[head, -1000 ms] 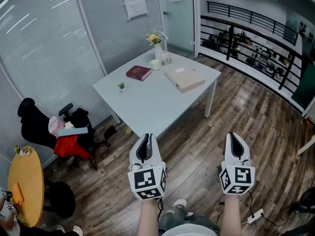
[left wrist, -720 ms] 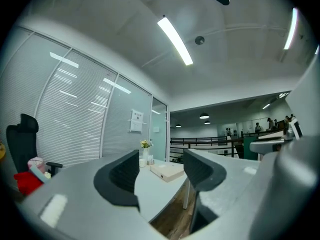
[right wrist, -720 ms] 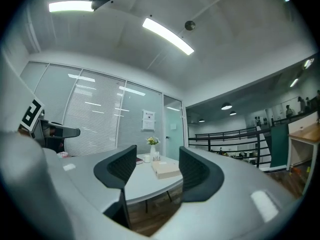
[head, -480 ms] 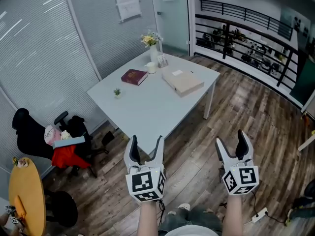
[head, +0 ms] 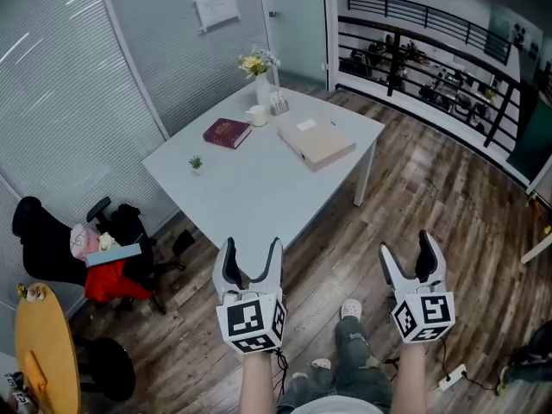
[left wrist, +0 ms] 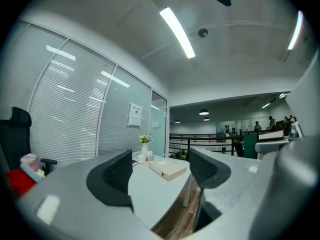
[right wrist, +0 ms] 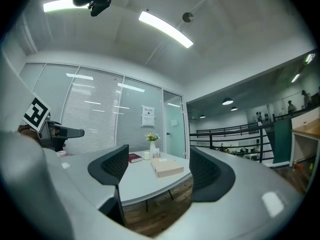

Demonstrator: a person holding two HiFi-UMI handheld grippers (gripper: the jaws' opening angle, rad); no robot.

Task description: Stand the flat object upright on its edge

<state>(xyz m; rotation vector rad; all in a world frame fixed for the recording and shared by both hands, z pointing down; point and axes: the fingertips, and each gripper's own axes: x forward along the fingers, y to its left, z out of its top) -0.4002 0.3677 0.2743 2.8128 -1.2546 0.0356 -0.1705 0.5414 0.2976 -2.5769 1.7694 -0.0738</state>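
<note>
Spanning frame centre: white table (head: 241, 188), wood floor (head: 431, 197) open at its right. Flat beige box (head: 316, 141) lies flat by table's right edge, upper centre. Left gripper (head: 251, 253), right gripper (head: 405, 247) low in frame, jaws apart, empty.

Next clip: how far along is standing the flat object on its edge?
Done: nothing. The tan box and the red book both lie flat on the white table. In hand: nothing; the left claw and right claw are open and empty, over the floor short of the table. Left: reach the table, grip the object and stand it on its edge.
</note>
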